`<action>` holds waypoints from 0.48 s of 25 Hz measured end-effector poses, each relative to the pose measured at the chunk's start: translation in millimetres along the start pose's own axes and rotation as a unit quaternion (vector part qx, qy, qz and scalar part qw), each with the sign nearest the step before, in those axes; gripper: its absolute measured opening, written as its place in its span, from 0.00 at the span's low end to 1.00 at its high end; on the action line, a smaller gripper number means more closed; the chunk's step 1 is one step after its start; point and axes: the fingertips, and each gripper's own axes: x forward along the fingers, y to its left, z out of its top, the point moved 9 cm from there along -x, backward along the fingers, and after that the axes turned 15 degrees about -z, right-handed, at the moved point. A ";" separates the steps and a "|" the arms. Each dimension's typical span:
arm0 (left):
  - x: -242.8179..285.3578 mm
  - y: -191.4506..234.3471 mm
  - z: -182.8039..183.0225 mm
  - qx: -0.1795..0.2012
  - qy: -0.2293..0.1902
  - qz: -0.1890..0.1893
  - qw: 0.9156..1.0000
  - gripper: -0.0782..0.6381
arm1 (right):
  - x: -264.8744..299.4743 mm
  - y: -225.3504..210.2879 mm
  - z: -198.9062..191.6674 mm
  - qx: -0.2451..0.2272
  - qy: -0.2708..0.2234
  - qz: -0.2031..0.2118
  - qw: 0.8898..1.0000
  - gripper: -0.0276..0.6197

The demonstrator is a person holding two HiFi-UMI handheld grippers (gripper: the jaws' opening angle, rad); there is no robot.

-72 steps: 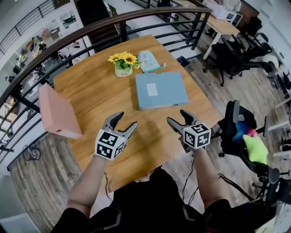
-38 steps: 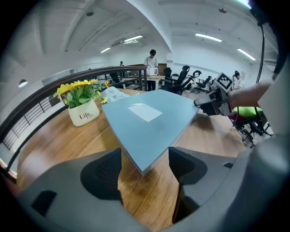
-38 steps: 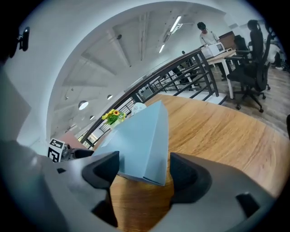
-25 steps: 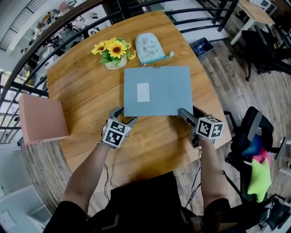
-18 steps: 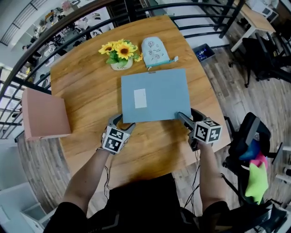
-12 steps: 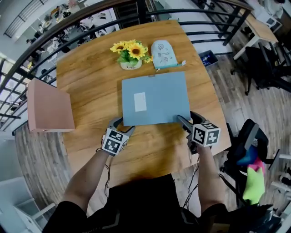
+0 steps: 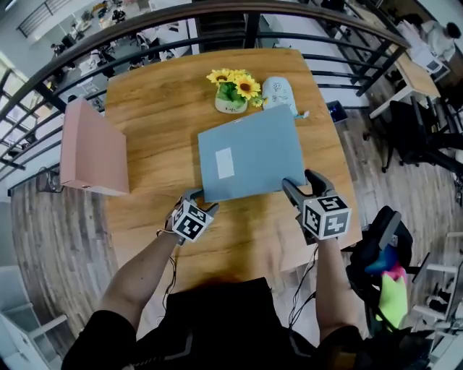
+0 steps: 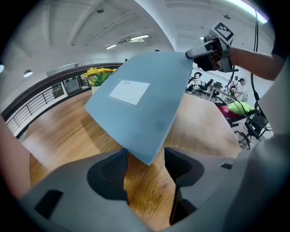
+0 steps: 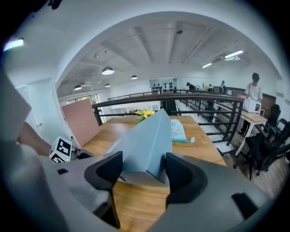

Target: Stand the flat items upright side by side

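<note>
A flat blue folder (image 7: 249,155) with a white label lies in the middle of the round wooden table (image 7: 159,108), its near edge tilted up off the wood. My right gripper (image 7: 299,181) is shut on its near right corner (image 9: 145,145). My left gripper (image 7: 201,200) is at the near left corner. Its jaws are closing with the corner (image 8: 140,108) between them, and a gap shows beside one pad. A pink folder (image 7: 90,148) stands upright at the table's left edge.
A pot of sunflowers (image 7: 233,90) and a pale blue pouch (image 7: 278,94) sit just beyond the blue folder. A black railing (image 7: 145,22) curves round the table's far side. An office chair (image 7: 376,253) stands to the right of the table.
Both grippers came forward from the table's near edge to the blue folder's near corners. The folder now sits slightly turned, with its near edge raised.
</note>
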 end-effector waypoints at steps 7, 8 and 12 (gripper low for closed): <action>-1.3 9.1 -8.9 0.009 0.051 -0.026 0.998 0.49 | -28.8 52.3 42.4 -0.096 -0.045 -0.014 0.994 0.50; -1.8 9.8 -10.0 0.011 0.057 -0.030 0.998 0.49 | -33.1 59.3 48.2 -0.106 -0.050 -0.010 0.993 0.50; -2.0 11.4 -13.2 0.001 0.063 -0.046 0.997 0.51 | -44.5 87.4 67.3 -0.153 -0.068 -0.007 0.986 0.48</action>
